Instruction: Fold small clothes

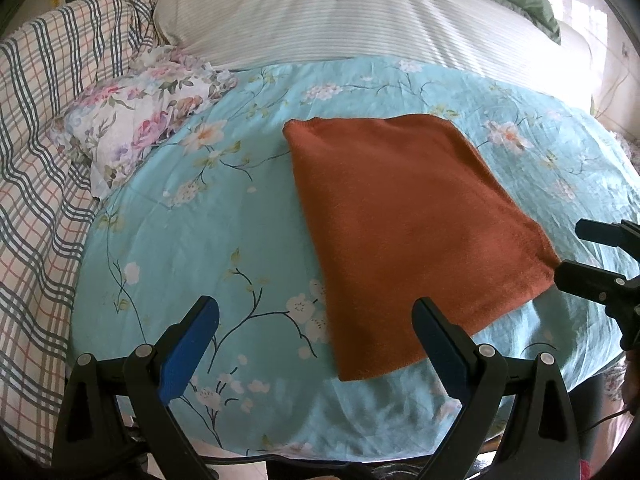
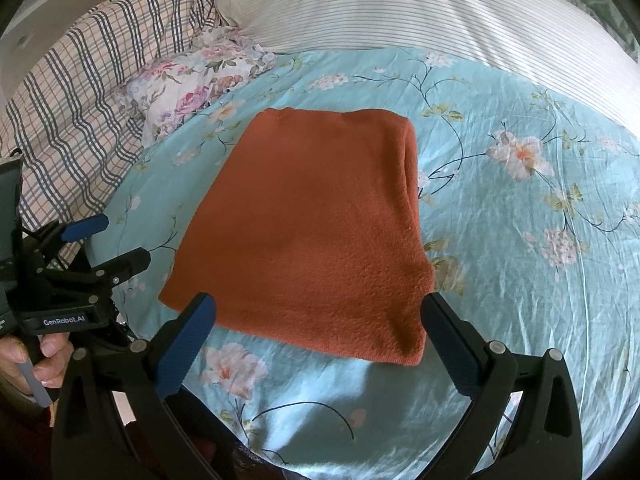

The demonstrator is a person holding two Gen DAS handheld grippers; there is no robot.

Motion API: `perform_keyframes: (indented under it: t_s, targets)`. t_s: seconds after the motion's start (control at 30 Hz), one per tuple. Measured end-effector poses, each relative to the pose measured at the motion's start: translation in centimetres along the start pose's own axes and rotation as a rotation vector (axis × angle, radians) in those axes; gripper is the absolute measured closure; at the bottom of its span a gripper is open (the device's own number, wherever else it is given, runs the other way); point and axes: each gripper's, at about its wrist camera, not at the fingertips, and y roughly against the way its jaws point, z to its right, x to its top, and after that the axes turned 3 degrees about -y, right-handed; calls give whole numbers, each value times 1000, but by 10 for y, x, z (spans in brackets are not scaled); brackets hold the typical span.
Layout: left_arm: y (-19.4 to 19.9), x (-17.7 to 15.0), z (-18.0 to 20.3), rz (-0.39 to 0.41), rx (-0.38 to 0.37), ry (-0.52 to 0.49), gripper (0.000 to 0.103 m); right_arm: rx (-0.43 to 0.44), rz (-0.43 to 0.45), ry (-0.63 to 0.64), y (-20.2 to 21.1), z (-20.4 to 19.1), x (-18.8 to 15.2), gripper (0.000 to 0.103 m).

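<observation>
Rust-orange knitted garment (image 2: 308, 232) folded into a neat rectangle, both claws off it.

Lying flat on the turquoise floral bedsheet (image 2: 520, 264), with a doubled, rounded fold along the right-hand edge and squared corners; no sleeve or loose flap showing, so probably at or near the final fold. Left gripper (image 1: 316, 344) spread wide, holding nothing, hovering over the near left corner of the cloth. Right gripper (image 2: 318, 336) likewise wide and empty, poised above the near edge, not seen pinching it. Left to do, judging by this alone: perhaps one more halving or a smoothing pass, or simply setting it aside. Crumpled white floral cloth (image 1: 136, 128) waiting by the checked blanket (image 1: 44, 152), possibly next, below the striped white pillow (image 1: 320, 12).
</observation>
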Motion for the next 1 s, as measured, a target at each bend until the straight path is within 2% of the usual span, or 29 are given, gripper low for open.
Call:
perform_keyframes:
  t_s: [1.0]
  targets:
    - [5,1,0,9,-1,8,5,6,-4,1,0,-4,0,1]
